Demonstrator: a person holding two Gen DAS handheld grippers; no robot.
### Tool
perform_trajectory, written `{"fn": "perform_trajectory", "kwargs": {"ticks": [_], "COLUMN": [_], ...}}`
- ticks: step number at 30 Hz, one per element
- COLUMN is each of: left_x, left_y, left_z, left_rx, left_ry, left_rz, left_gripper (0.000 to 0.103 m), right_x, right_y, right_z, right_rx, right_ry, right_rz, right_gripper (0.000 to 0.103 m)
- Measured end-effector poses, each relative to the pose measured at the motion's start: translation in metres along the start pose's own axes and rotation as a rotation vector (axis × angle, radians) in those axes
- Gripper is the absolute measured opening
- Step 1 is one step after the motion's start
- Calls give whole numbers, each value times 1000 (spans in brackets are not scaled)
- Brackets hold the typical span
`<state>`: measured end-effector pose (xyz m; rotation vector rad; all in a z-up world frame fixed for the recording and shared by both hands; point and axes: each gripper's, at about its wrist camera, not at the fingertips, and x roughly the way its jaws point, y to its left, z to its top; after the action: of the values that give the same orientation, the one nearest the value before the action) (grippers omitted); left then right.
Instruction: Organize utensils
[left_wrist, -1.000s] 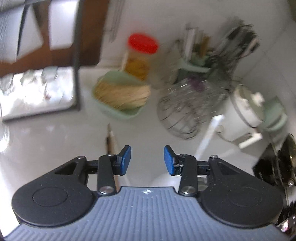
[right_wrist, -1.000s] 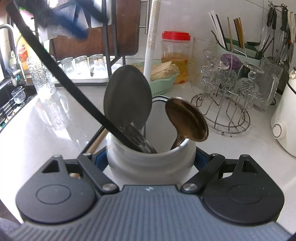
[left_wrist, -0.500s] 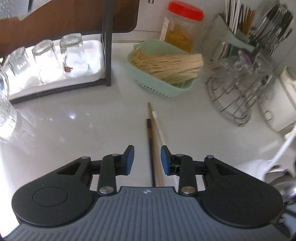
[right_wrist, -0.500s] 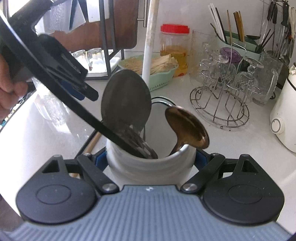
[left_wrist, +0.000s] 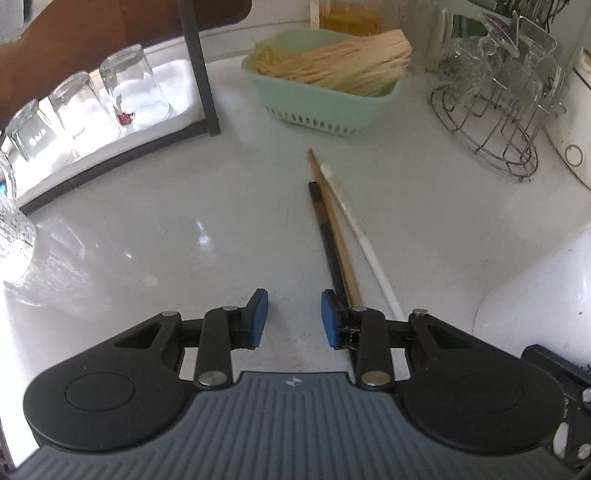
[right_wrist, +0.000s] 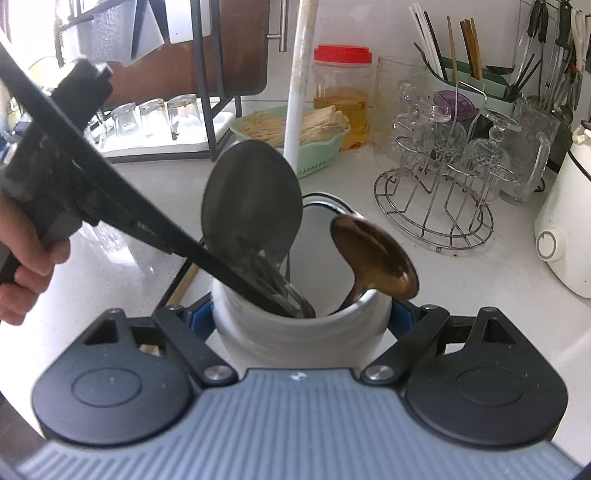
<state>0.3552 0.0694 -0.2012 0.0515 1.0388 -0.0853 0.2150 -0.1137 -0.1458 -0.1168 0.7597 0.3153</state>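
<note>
On the white countertop (left_wrist: 155, 229), the right gripper (right_wrist: 301, 317) pinches a white ceramic utensil crock (right_wrist: 299, 332) holding a dark spatula (right_wrist: 251, 206) and bronze ladle (right_wrist: 373, 254). Three chopsticks (left_wrist: 334, 229) lie loose beside the left gripper (left_wrist: 293, 314), whose spread, empty jaws have just been closing. No writing is readable.

A pale green plastic basket (left_wrist: 343, 99) heaped with thin wooden sticks is seen on the glossy white table (left_wrist: 147, 229), near a clear jar with a red lid (right_wrist: 342, 94). Clear drinking glasses (left_wrist: 133, 86) are stood upside down on a white tray under a black metal-framed rack (left_wrist: 201, 74). A round wire rack (right_wrist: 436, 206) is hung with stemmed glasses — beside it, a white appliance (right_wrist: 565, 236) is partly seen.
</note>
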Motion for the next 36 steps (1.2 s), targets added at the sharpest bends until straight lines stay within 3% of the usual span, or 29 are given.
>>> {"fn": "perform_trajectory", "kwargs": {"ticks": [8, 14, 20, 21, 25, 36], "left_x": [0, 4, 5, 4, 1, -19], "left_y": [13, 2, -8, -9, -10, 14], "left_z": [5, 5, 4, 3, 0, -27], "left_rx": [-106, -69, 3, 14, 30, -6], "left_ry": [-13, -27, -23, -24, -18, 17], "left_rz": [-61, -76, 3, 3, 6, -4], "left_gripper": [37, 38, 37, 34, 7, 6], "right_x": [-1, 0, 0, 0, 0, 0], "right_y": [0, 2, 2, 2, 3, 5], "right_z": [0, 0, 0, 0, 1, 2], "right_rx": [18, 24, 27, 29, 33, 40], "right_ry": [0, 2, 3, 5, 10, 24], "right_rz": [-15, -25, -33, -35, -40, -56], "right_gripper": [91, 91, 91, 91, 91, 91]}}
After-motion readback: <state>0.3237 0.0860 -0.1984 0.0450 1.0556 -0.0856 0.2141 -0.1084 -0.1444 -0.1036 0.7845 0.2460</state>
